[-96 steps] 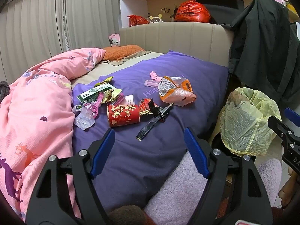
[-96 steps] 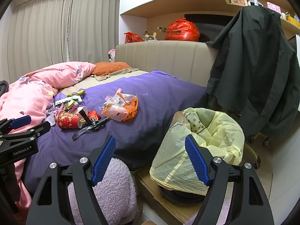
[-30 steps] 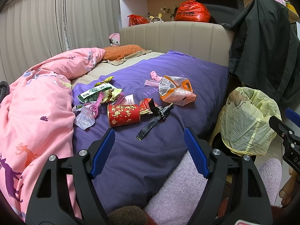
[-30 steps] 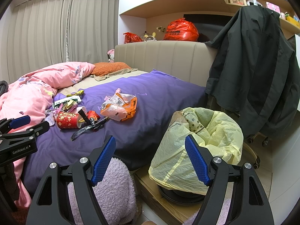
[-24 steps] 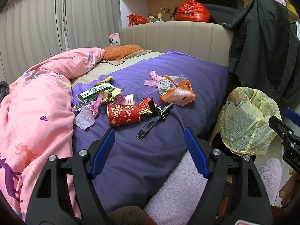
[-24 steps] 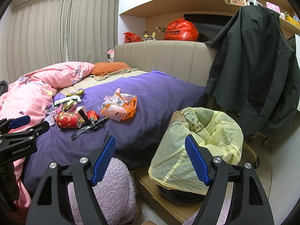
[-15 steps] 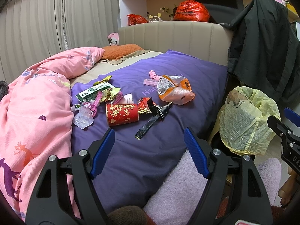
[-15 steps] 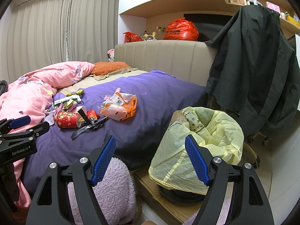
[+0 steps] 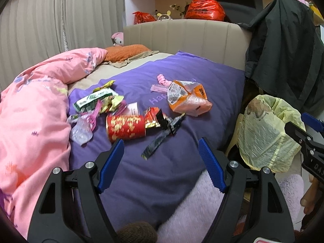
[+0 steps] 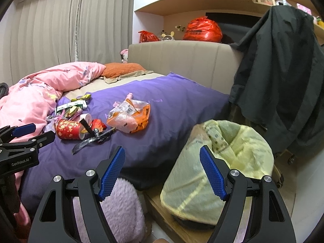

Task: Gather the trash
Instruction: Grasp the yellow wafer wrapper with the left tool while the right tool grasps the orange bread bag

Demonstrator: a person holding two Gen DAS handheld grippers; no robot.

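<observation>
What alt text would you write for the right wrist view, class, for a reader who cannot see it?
An open hand-held gripper points between a purple bedspread strewn with wrappers, an orange snack bag and a red cup, and a yellow-lined trash bin beside the bed.

Glossy foil wrapper [image 9: 161,139], matt purple cloth blanket [image 9: 202,77], thin yellow plastic bag [image 10: 232,156]

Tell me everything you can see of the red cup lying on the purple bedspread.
The red cup is a cylindrical tub, seemingly paper, printed with gold patterns. It lies on its side on the purple bedspread, its pale inside facing the right wrist camera. A crumpled red-and-gold wrapper lies against one end, with a black foil strip just beyond; clear plastic packaging sits at the other end. No gripper touches it.
</observation>
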